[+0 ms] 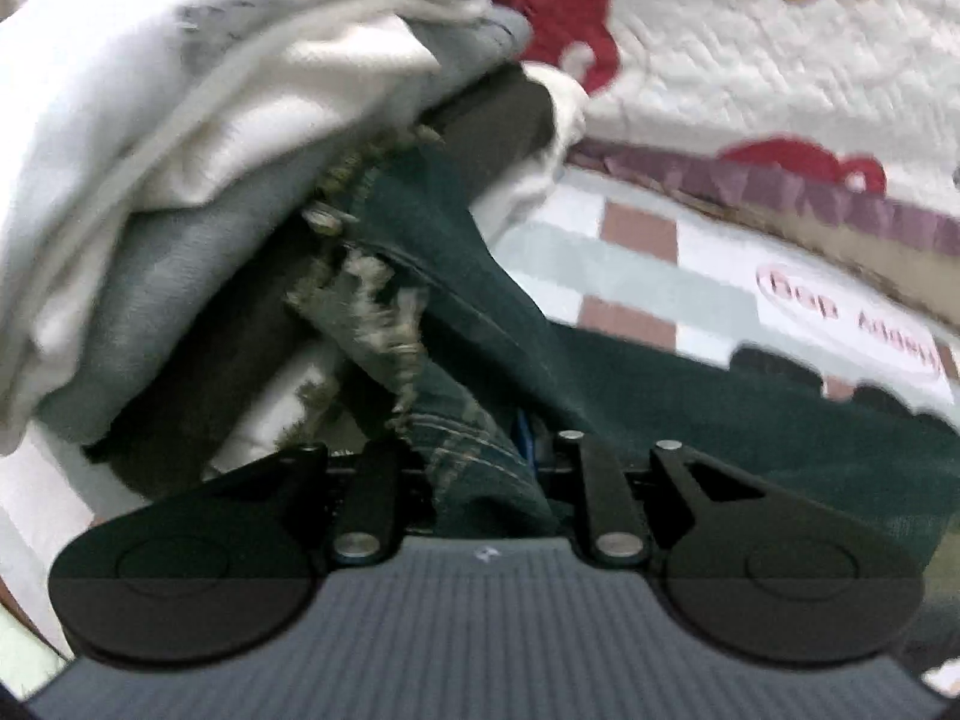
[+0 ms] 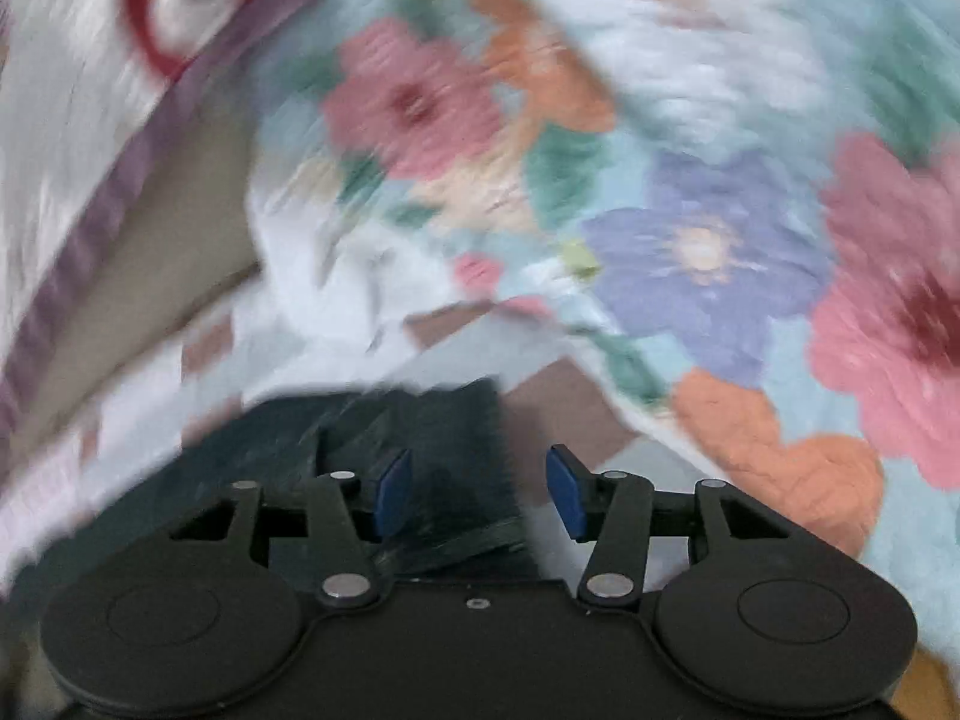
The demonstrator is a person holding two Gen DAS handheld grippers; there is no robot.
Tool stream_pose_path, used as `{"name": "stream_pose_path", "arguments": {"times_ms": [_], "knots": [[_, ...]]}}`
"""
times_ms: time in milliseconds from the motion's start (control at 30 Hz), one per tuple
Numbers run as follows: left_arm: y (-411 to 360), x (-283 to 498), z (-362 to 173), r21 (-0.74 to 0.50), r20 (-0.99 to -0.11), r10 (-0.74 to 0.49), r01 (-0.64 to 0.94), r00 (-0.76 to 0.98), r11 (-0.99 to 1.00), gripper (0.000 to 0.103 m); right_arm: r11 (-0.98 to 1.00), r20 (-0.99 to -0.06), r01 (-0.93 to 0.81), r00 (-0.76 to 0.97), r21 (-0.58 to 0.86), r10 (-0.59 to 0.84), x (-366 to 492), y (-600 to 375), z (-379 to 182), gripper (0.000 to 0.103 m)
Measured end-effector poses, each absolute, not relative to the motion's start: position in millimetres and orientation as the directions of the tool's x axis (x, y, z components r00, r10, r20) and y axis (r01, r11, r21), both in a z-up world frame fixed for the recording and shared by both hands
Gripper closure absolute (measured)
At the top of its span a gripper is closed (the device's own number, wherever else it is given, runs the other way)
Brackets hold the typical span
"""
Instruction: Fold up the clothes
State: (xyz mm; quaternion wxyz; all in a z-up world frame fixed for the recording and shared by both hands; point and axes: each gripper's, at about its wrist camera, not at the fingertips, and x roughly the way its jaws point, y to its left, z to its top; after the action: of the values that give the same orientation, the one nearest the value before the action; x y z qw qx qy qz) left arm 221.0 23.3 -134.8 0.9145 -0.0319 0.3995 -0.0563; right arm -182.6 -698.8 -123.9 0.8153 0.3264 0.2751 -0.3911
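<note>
The jeans (image 1: pixel 660 408) lie on the bed (image 1: pixel 630 276), on the checked sheet. One end runs up against the pile (image 1: pixel 180 150) of folded clothes. The frayed end of the jeans drops down into the left gripper (image 1: pixel 480 462). The cloth covers its fingers, so I cannot tell if they pinch it or just sit around it.

The right gripper (image 2: pixel 480 498) is over the other end of the jeans (image 2: pixel 444 420), close to where the flower quilt (image 2: pixel 690 210) meets the sheet. Its blue fingers (image 2: pixel 564 498) are spread apart and hold nothing. The straight edge of the jeans lies between them. This picture is very smeared, so small things are hard to see.

Here is what could go wrong.

The jeans touch the bottom of the pile. If the left side gets pulled hard, the pile could tip and the folded clothes could come undone.

The frayed threads are thin and loose. If the left fingers have only those, the jeans could slip out when lifted.

The right fingers are close to the sheet and the quilt. If they close too low, they might grab the sheet too, and it would come up with the jeans.

If only one end is held, the jeans will hang crooked and the fold will be messy.
</note>
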Motion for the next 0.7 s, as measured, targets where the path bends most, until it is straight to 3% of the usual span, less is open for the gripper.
{"name": "stream_pose_path", "arguments": {"times_ms": [267, 333, 433, 500, 533, 567, 667, 700], "knots": [[10.0, 236.1, -139.3, -0.076, -0.694, -0.128, 0.104, 0.709, 0.992, 0.085, 0.137, -0.605, 0.670, 0.725, 0.729, -0.329, -207.0, -744.7, -155.6, 0.043], [6.1, 239.0, -141.1, -0.065, -0.693, -0.130, 0.118, 0.710, 0.991, 0.085, 0.012, -0.603, 0.630, 0.748, 0.776, -0.277, -201.4, -755.6, -165.5, 0.043], [5.8, 238.8, -144.2, -0.064, -0.698, -0.140, 0.133, 0.702, 0.989, 0.085, -0.016, -0.626, 0.640, 0.747, 0.768, -0.225, -182.5, -762.9, -169.5, 0.043], [4.2, 238.4, -144.4, -0.050, -0.700, -0.138, 0.145, 0.701, 0.988, 0.085, 0.031, -0.604, 0.620, 0.773, 0.784, -0.191, -167.1, -761.3, -163.9, 0.051], [3.2, 238.2, -144.4, -0.042, -0.700, -0.137, 0.152, 0.700, 0.988, 0.085, 0.067, -0.586, 0.603, 0.791, 0.795, -0.174, -158.9, -759.2, -159.6, 0.074], [2.0, 237.8, -144.3, -0.031, -0.702, -0.132, 0.155, 0.700, 0.987, 0.085, 0.103, -0.568, 0.585, 0.808, 0.804, -0.155, -150.7, -757.1, -155.2, 0.082], [-1.1, 238.0, -146.9, -0.013, -0.721, -0.117, 0.156, 0.683, 0.988, 0.085, 0.179, -0.407, 0.399, 0.913, 0.899, 0.007, -121.0, -728.6, -136.9, 0.082], [-0.6, 238.3, -147.5, -0.024, -0.728, -0.122, 0.152, 0.675, 0.988, 0.085, 0.285, -0.434, 0.396, 0.897, 0.873, 0.082, -104.9, -711.5, -124.6, 0.082]]}}
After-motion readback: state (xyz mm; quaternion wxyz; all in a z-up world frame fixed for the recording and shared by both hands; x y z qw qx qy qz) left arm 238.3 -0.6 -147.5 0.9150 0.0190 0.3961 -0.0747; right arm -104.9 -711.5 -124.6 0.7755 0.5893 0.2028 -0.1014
